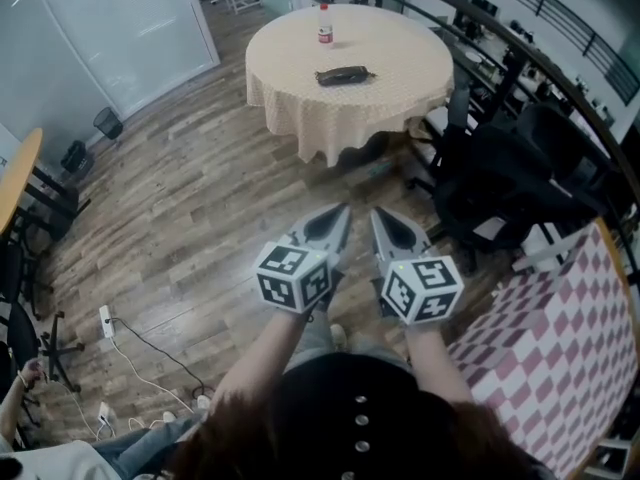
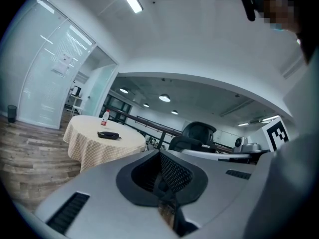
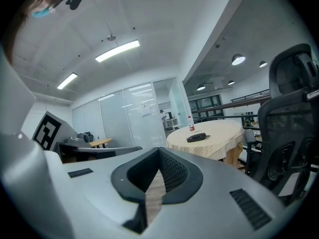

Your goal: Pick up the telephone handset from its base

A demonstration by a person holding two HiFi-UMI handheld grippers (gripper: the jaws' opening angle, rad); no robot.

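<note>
A dark telephone (image 1: 343,75) lies on a round table with a cream cloth (image 1: 400,68), far ahead across the wooden floor. It also shows small in the left gripper view (image 2: 108,135) and the right gripper view (image 3: 198,137); I cannot tell handset from base at this distance. My left gripper (image 1: 340,213) (image 2: 160,153) and right gripper (image 1: 380,216) (image 3: 159,151) are held side by side in front of my body. Both point toward the table, well short of it. Both are shut, with nothing between the jaws.
A bottle with a red label (image 1: 325,24) stands on the round table behind the telephone. Black office chairs (image 1: 510,168) crowd the right side. A red-and-white checked table (image 1: 560,348) is at the near right. A power strip with cables (image 1: 106,320) lies on the floor at left.
</note>
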